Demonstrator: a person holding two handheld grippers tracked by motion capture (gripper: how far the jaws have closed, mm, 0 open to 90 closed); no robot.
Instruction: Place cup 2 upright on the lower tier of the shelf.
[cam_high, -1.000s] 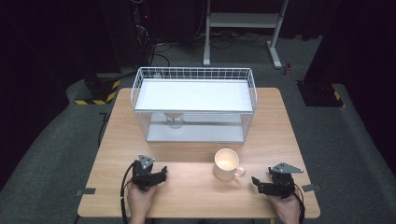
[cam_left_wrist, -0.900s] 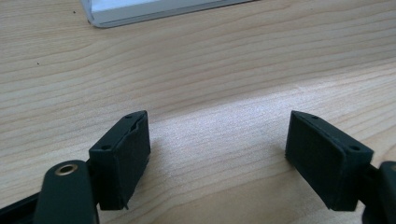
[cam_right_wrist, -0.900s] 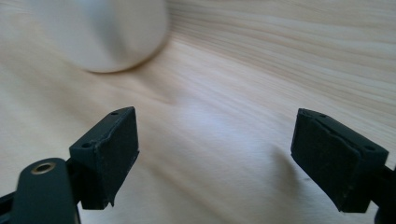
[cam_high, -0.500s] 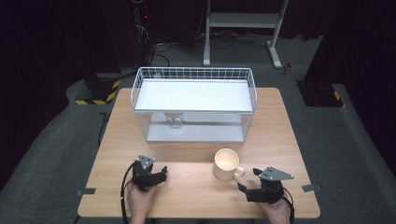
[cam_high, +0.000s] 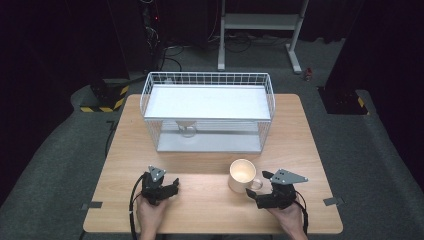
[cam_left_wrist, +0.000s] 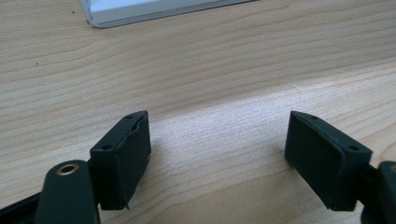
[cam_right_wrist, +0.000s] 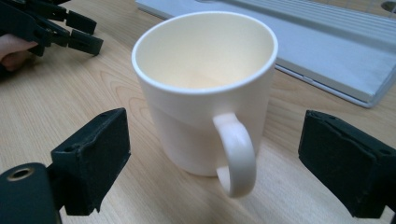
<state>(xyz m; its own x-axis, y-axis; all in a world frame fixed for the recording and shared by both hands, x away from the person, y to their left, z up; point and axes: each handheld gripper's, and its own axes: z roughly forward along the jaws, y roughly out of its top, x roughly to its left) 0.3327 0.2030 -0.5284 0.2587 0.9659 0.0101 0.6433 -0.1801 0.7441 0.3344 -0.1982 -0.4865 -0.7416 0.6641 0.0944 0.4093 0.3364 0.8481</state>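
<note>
Mug (cam_right_wrist: 205, 93) upright on desk (cam_high: 210, 200) just before basket (cam_high: 207, 112), handle facing my right tool (cam_right_wrist: 215, 154), jaws just opened wide around it, touching nothing; glazed, rigid, likely slippery and breakable—grip the handle.

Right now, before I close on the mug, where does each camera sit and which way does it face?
High view: above the person's side, looking forward and down on the wooden table, wire basket and mug; both hands, left gripper and right gripper show.
Left gripper view: rides the left gripper, facing bare tabletop toward the basket's base edge; its open jaws show.
Right gripper view: rides the right gripper, facing the mug handle-on; jaws, just opening, flank it without touching.
Shared: the mug appears in the high and right gripper views.
</note>
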